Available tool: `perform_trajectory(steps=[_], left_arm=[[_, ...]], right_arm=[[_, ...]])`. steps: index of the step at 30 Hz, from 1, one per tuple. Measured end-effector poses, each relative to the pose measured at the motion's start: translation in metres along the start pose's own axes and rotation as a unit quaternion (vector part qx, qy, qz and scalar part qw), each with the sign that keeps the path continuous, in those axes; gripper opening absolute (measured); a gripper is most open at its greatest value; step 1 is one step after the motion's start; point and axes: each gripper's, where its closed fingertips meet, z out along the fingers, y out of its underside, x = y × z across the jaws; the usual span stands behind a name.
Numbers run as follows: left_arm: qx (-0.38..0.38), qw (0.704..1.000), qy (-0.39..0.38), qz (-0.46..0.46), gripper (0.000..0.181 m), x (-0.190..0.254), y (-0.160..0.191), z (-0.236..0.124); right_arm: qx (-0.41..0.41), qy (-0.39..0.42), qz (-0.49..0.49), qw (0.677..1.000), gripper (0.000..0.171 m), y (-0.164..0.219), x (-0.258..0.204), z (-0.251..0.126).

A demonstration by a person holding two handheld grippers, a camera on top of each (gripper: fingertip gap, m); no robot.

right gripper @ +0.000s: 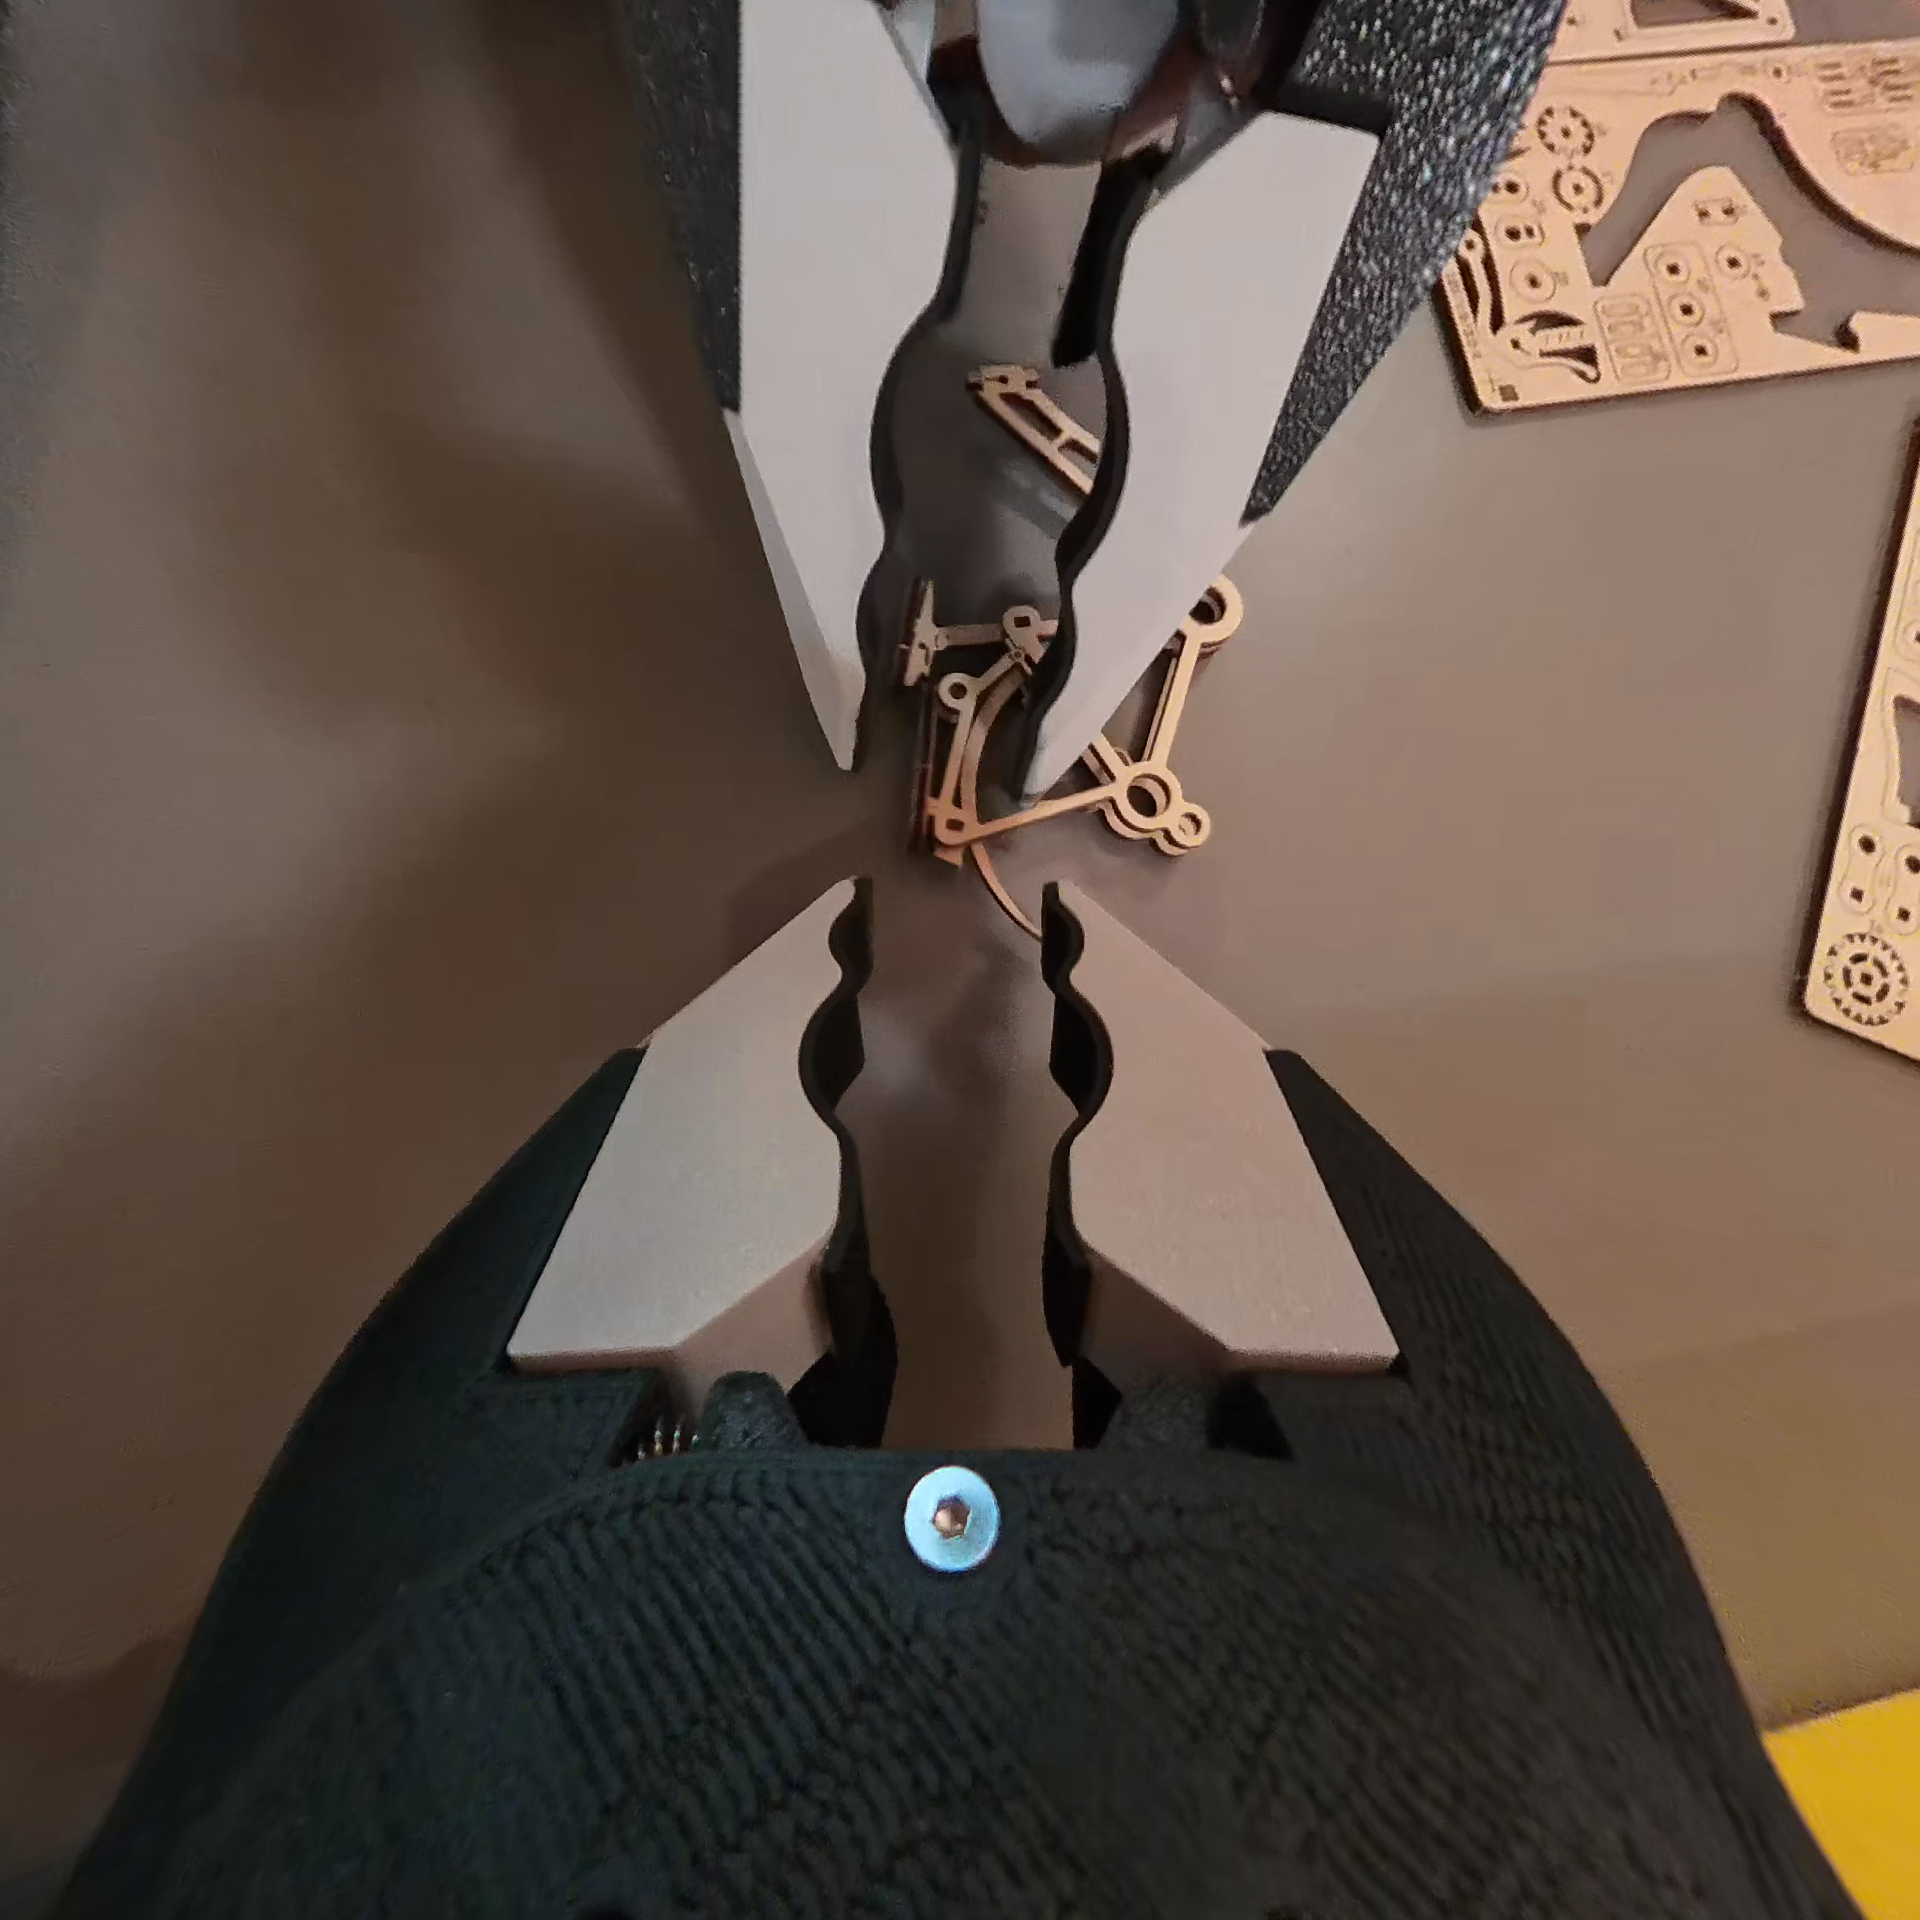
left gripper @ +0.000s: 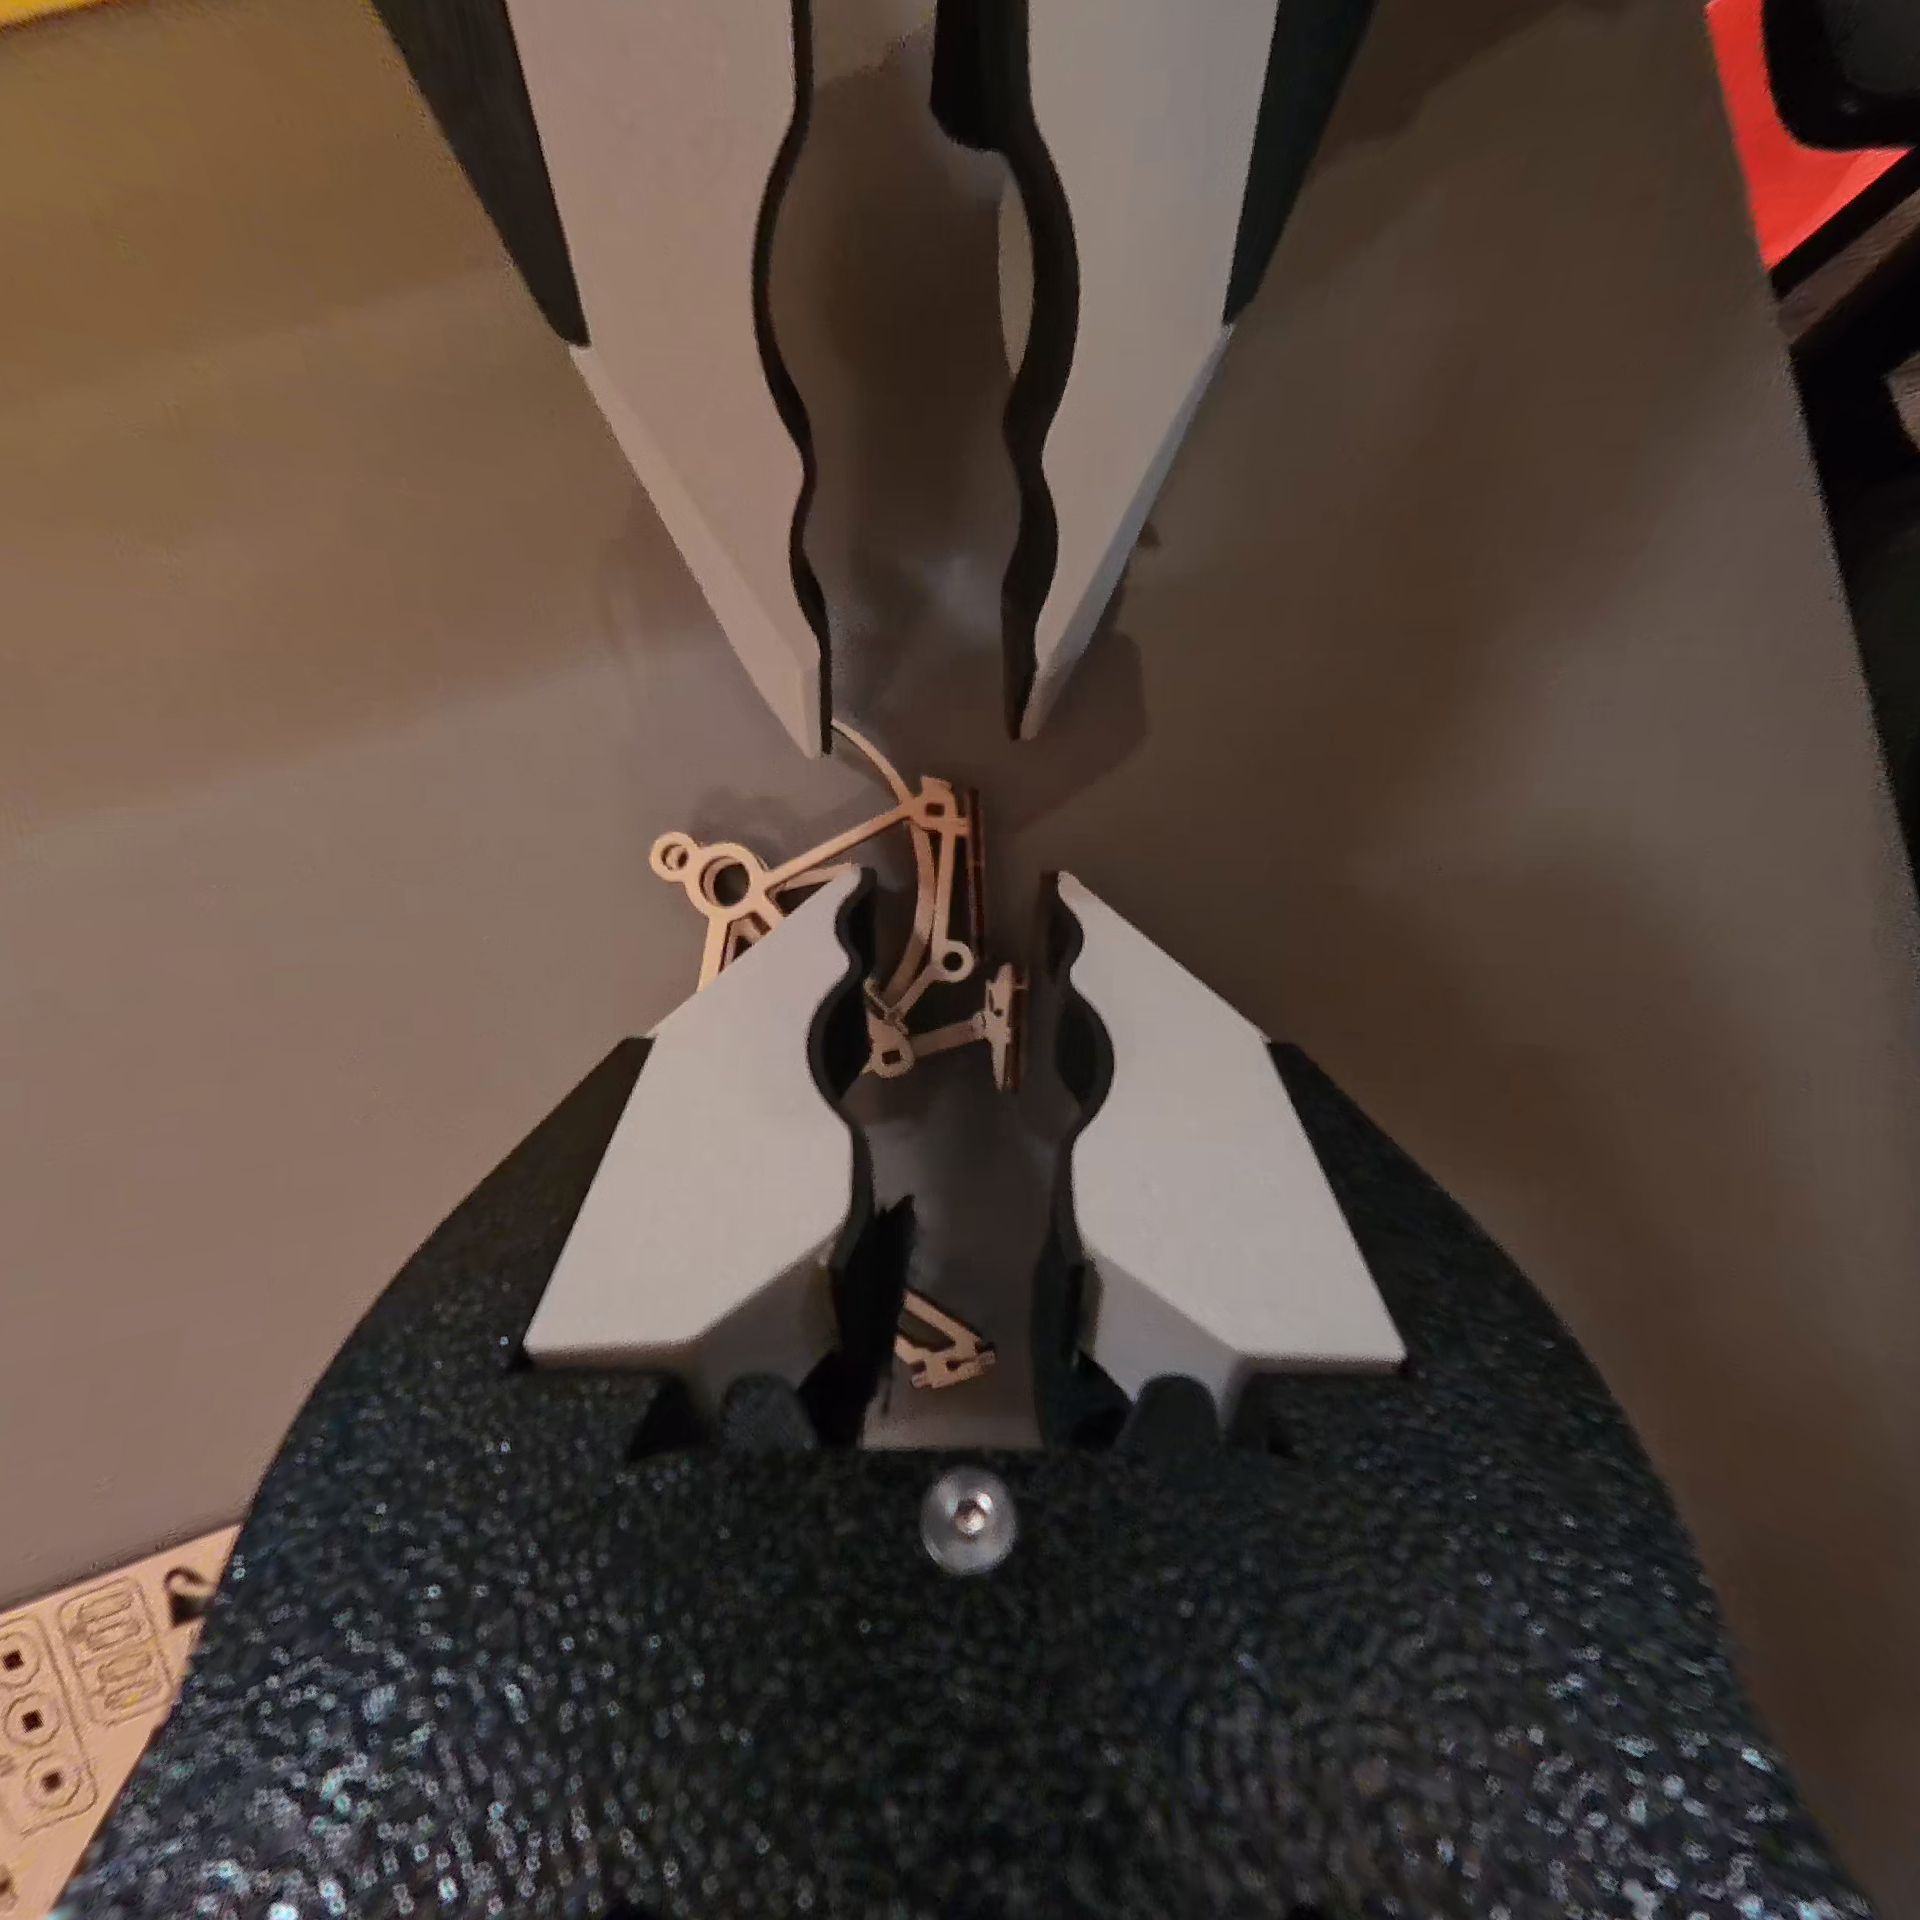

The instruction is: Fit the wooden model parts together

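Observation:
A partly joined wooden model [left gripper: 935, 935] lies on the grey-brown table: a flat frame with ring ends [left gripper: 727, 883], an upright piece and a thin curved arc. My left gripper [left gripper: 958, 883] is open, its fingers on either side of the model's upright part. My right gripper [right gripper: 953, 888] is open and faces it, tips just short of the model [right gripper: 977, 748]; the arc's end reaches its right fingertip [right gripper: 1055, 904]. Each gripper shows at the top of the other's view: right [left gripper: 923, 740], left [right gripper: 937, 781]. A small loose wooden part [left gripper: 945, 1351] lies between the left fingers' bases.
Laser-cut wooden sheets with punched-out shapes lie at the right in the right wrist view [right gripper: 1662, 208], [right gripper: 1870, 831], and one corner shows in the left wrist view [left gripper: 83, 1683]. A yellow object [right gripper: 1839, 1808] and a red one [left gripper: 1829, 125] sit at the table's edges.

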Motion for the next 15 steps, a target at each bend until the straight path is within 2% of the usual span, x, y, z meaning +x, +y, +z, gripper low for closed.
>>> perform_trajectory(steps=[1, 6, 15], left_arm=[[0.001, 1.000, 0.006, -0.003, 0.027, 0.0001, -0.0006, 0.0002], [-0.004, 1.000, 0.026, -0.004, 0.011, 0.0018, -0.0019, 0.0012], [0.008, 1.000, 0.025, -0.004, 0.010, 0.0028, -0.0018, 0.0013]], right_arm=[[0.003, -0.002, 0.006, 1.000, 0.031, 0.0007, 0.0006, 0.0001], [0.029, -0.016, 0.015, 0.999, 0.031, -0.0055, -0.0030, 0.0001], [0.045, -0.016, 0.004, 0.999, 0.029, -0.0072, -0.0072, 0.0081]])
